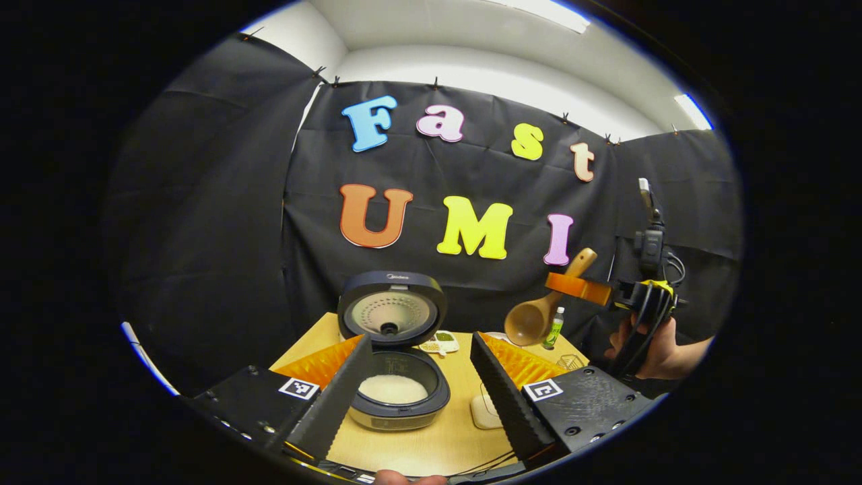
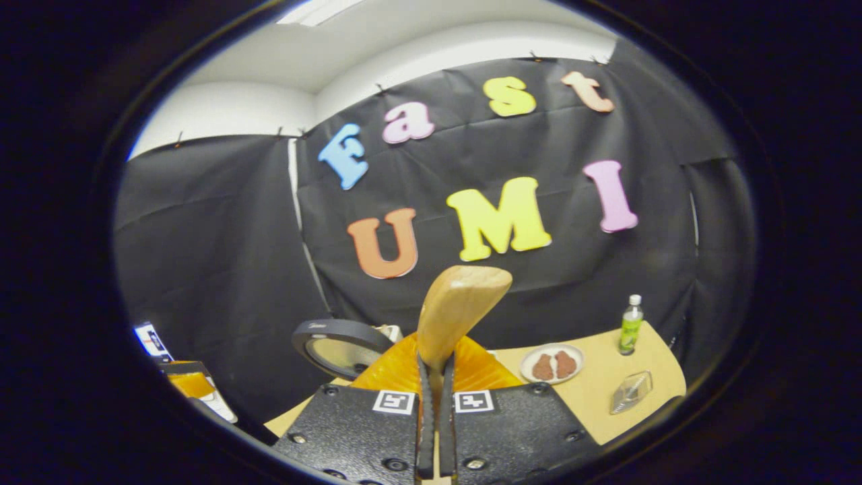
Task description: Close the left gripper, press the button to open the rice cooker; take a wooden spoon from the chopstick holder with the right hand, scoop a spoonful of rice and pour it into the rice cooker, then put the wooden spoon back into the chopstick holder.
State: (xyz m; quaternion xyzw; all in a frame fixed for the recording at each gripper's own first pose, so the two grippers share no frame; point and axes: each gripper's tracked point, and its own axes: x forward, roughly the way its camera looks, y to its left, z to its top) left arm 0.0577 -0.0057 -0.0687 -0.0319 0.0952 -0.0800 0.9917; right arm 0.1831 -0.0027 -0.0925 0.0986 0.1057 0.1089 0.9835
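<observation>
Right gripper (image 2: 434, 404) fingers pinching wooden spoon (image 2: 458, 303) handle; light, stiff, smooth, may swivel. Left gripper (image 1: 421, 387) fingers spread; rice cooker (image 1: 397, 391) at 12 o'clock, open.

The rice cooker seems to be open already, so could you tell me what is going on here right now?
Yes, the rice cooker stands open on the table, lid up, with rice inside. A person holds the right gripper shut on the wooden spoon and carries it in the air, right of the cooker. The left gripper is open, with the cooker between its fingers in that view.
</observation>
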